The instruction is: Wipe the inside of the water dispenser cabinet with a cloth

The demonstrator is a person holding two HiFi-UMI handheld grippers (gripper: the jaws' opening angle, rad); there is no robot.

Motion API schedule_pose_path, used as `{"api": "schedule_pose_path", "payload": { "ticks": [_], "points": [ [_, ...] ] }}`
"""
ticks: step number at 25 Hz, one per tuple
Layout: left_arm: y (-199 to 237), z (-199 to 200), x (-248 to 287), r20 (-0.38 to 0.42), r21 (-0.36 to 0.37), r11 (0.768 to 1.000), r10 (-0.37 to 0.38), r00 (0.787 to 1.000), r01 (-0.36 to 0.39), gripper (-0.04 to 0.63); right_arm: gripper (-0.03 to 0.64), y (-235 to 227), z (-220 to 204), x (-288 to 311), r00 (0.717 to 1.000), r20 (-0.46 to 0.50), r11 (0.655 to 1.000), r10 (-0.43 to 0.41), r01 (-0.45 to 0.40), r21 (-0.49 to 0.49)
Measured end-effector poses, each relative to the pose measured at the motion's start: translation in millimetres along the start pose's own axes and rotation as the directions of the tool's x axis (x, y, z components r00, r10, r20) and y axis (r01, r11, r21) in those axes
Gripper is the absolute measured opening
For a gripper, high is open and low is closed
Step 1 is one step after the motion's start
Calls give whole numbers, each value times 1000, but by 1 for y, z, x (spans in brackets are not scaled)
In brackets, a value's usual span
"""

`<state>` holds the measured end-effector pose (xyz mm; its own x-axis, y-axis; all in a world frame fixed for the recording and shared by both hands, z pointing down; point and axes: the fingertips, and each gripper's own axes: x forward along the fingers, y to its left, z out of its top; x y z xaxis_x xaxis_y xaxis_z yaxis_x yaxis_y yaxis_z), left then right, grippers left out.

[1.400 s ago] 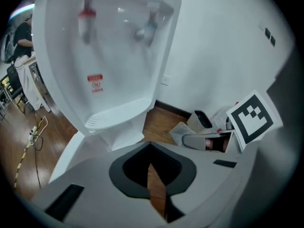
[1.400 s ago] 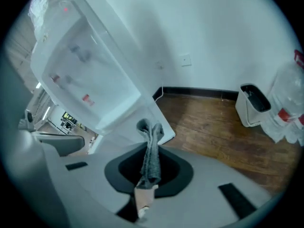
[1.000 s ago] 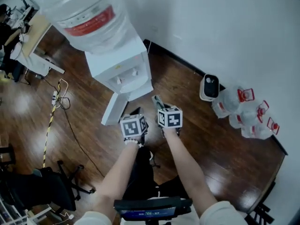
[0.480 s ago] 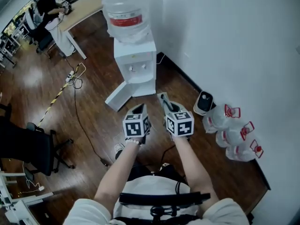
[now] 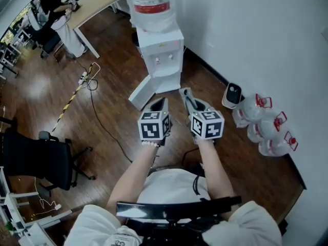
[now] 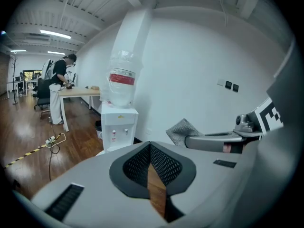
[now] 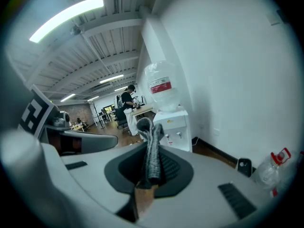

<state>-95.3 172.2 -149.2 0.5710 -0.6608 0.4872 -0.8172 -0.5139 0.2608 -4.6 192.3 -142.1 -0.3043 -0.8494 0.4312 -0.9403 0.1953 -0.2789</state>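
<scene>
In the head view, the water dispenser [image 5: 164, 50] stands by the wall. Its low door [image 5: 142, 94] hangs open. The left gripper [image 5: 159, 105] and right gripper [image 5: 187, 100] are side by side, in front of the water dispenser.

In the left gripper view, the claw is pressed together with nothing in it. The grey cloth [image 6: 183, 128] shows to the right of the water dispenser.

In the right gripper view, the claw pinches the cloth. The cloth sticks up in front of the water dispenser.
</scene>
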Motion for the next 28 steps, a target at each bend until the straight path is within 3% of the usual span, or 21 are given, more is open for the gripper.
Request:
{"api": "schedule_pose_path", "payload": {
  "ticks": [5, 11, 28],
  "points": [
    [60, 2, -34, 24, -21, 999, 39, 999, -38, -2, 37, 51, 1, 18, 999, -11, 999, 34, -34, -22],
    [99, 5, -55, 47, -76, 995, 73, 996, -70, -2, 34, 69, 12, 18, 998, 1, 997, 61, -61, -39],
    [68, -16, -50, 38, -120, 992, 42, 998, -37, -2, 34, 53, -5, -2, 998, -5, 998, 61, -61, -16]
  ]
}}
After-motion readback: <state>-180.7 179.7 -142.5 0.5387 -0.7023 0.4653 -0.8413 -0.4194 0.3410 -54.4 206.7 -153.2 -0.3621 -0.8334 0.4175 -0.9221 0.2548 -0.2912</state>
